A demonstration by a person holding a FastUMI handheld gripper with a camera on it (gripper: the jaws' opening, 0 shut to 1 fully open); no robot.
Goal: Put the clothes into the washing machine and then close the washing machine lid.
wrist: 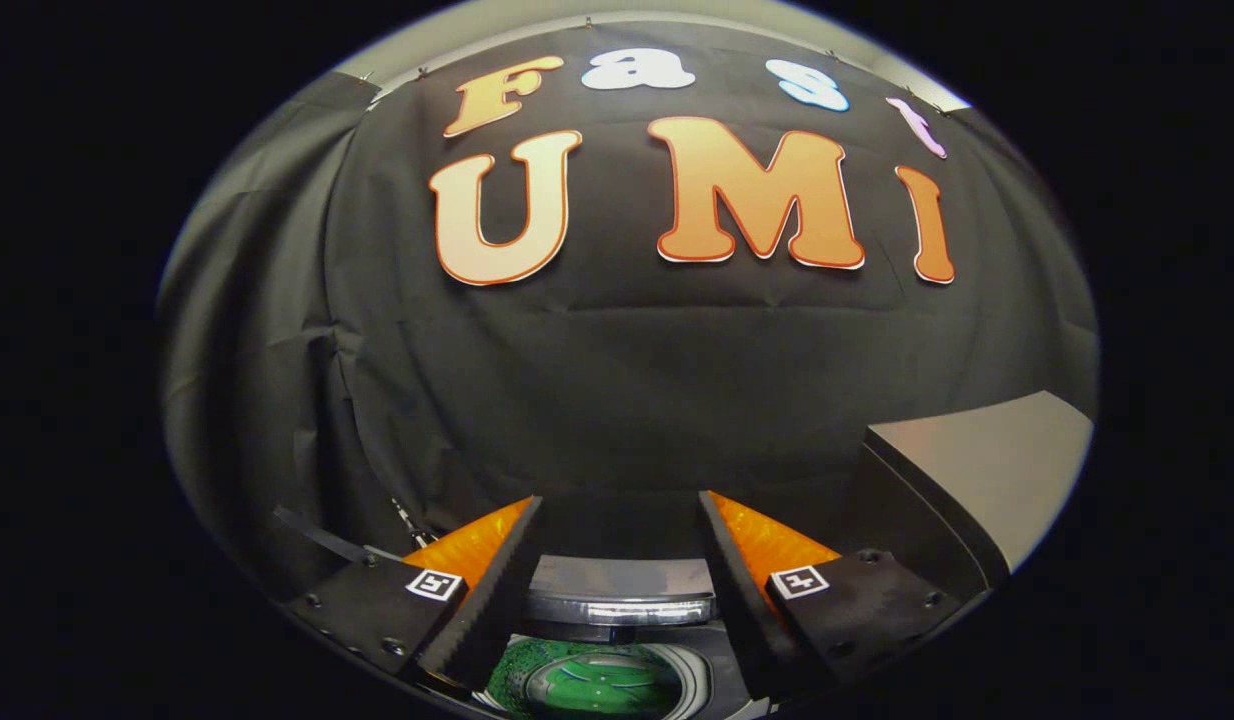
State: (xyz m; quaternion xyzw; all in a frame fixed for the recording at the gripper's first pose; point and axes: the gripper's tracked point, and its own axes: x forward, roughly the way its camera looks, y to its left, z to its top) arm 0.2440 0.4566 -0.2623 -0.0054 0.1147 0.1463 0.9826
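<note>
I see the black cloth wall [617, 380] filling the upper and middle frame. At the lower right sits a grey slanted panel [987, 460]. My gripper [617, 520] sits at the bottom centre, fingers spread wide, holding nothing. Between them, at the very bottom, is the washing machine [622, 590] opening, with green clothes [587, 685] lying inside the drum.

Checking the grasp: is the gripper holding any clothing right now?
No: the gripper is open with nothing between its fingers, above the washing machine.

No readable label, brand, number or sign.
</note>
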